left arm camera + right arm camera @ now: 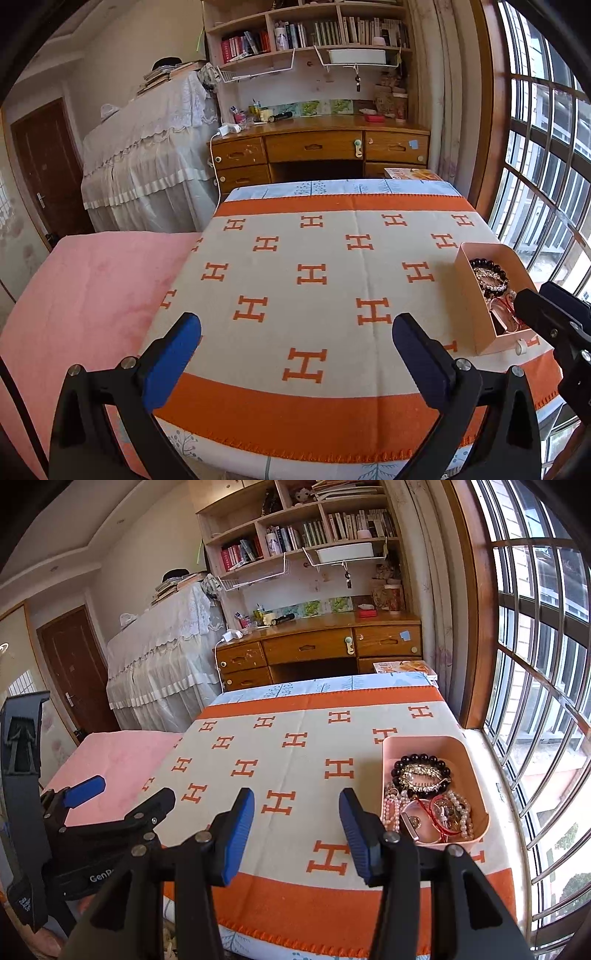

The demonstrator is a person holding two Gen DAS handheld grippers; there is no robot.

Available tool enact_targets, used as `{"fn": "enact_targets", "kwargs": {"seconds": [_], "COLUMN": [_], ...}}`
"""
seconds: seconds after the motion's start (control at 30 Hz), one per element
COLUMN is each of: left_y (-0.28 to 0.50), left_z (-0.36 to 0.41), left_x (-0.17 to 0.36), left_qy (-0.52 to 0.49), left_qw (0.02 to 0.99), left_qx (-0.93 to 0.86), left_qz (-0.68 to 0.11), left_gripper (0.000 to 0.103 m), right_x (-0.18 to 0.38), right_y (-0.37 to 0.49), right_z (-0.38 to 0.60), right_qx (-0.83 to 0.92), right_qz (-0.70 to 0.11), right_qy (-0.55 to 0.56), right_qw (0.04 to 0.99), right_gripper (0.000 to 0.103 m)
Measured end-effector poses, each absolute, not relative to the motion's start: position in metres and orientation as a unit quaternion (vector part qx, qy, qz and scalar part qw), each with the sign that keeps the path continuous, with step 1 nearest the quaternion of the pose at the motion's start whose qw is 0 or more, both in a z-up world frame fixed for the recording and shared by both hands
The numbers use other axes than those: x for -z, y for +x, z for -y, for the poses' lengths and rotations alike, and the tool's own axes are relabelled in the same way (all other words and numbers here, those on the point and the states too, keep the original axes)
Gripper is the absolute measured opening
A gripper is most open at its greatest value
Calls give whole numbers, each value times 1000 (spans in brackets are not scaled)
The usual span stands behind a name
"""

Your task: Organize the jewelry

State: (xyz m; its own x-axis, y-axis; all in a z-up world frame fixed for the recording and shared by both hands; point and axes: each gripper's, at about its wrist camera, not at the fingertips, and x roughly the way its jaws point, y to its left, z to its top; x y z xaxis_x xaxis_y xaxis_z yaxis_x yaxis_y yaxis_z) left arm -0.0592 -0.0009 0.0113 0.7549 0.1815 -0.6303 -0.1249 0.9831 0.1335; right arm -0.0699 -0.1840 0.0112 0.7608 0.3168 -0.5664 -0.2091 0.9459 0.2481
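A pink box (461, 744) stands on the right side of the table, by the window. It holds a tangle of jewelry: a black bead bracelet (421, 762), a rhinestone piece, pearl strands (392, 808) and a red cord. The box also shows in the left wrist view (469, 291). My right gripper (297, 834) is open and empty, above the table's front, just left of the box. My left gripper (295, 350) is open and empty over the table's front middle. It shows at the left of the right wrist view (122, 794).
The table wears a cream cloth with orange H marks (314, 273). A pink bed (92, 280) lies to the left. A wooden desk (321, 144) and bookshelves stand behind. A barred window (535, 701) runs along the right.
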Motion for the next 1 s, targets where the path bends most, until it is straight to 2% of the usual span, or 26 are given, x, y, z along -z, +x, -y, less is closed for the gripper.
{"fn": "enact_targets", "kwargs": {"seconds": [1.0], "left_y": [-72], "left_z": [8], "left_x": [-18], "left_qy": [17], "left_qw": [949], "left_qx": [-36], "left_qz": [-313], "left_gripper": [102], "right_x": [-16], "right_y": [-81], "right_z": [175], "right_qx": [-157], "right_qz": [-309], "right_qy": [83], "right_qw": [934], "right_gripper": [48]}}
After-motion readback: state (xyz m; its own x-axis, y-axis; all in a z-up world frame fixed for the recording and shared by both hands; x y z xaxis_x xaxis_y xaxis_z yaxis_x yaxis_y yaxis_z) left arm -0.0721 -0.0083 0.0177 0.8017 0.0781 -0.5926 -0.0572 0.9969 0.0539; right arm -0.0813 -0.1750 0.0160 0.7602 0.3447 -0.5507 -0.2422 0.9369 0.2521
